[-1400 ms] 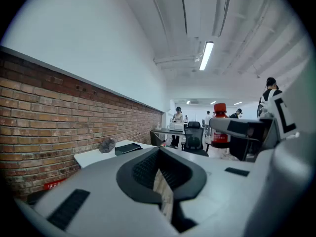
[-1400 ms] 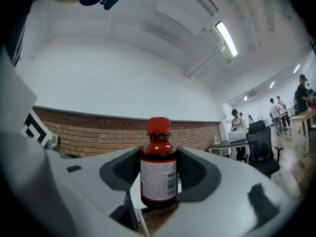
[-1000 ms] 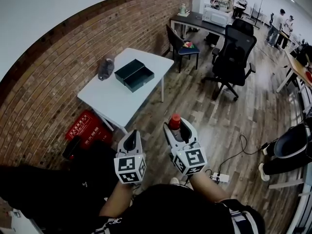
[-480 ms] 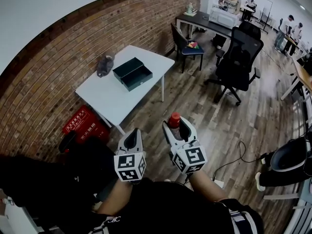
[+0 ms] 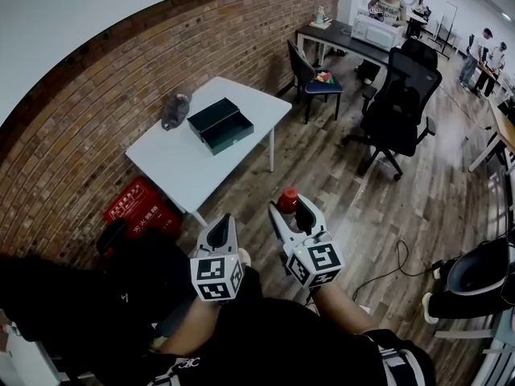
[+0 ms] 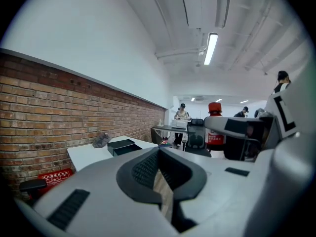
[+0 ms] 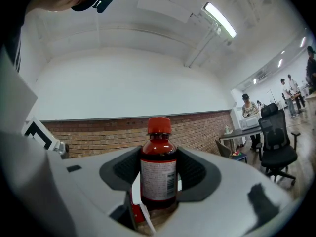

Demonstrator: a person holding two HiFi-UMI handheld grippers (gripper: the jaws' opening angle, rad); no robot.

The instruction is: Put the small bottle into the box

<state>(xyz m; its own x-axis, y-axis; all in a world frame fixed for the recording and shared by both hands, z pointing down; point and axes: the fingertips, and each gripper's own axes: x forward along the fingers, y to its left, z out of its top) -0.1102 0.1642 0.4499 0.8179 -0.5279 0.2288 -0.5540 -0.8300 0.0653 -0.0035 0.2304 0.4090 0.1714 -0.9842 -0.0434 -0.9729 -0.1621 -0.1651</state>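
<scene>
A small dark-red bottle [image 5: 288, 199] with a red cap stands upright between the jaws of my right gripper [image 5: 291, 212], which is shut on it. The right gripper view shows the bottle [image 7: 158, 168] and its white label pinched between the black pads. My left gripper [image 5: 217, 233] is beside it, shut with nothing in it; its jaws meet in the left gripper view [image 6: 160, 174]. The open dark green box [image 5: 221, 123] lies on a white table [image 5: 185, 171] ahead by the brick wall, well apart from both grippers. The box [image 6: 123, 145] also shows in the left gripper view.
A grey crumpled thing [image 5: 174, 109] lies on the table next to the box. A red crate [image 5: 145, 211] sits under the table's near end. A black office chair [image 5: 398, 95] and a small chair [image 5: 315, 75] stand to the right on the wood floor. People are at far desks.
The view has shifted slightly, with the chairs sliding right in the picture. Both grippers keep their pose, and the bottle stays held in the right one.
</scene>
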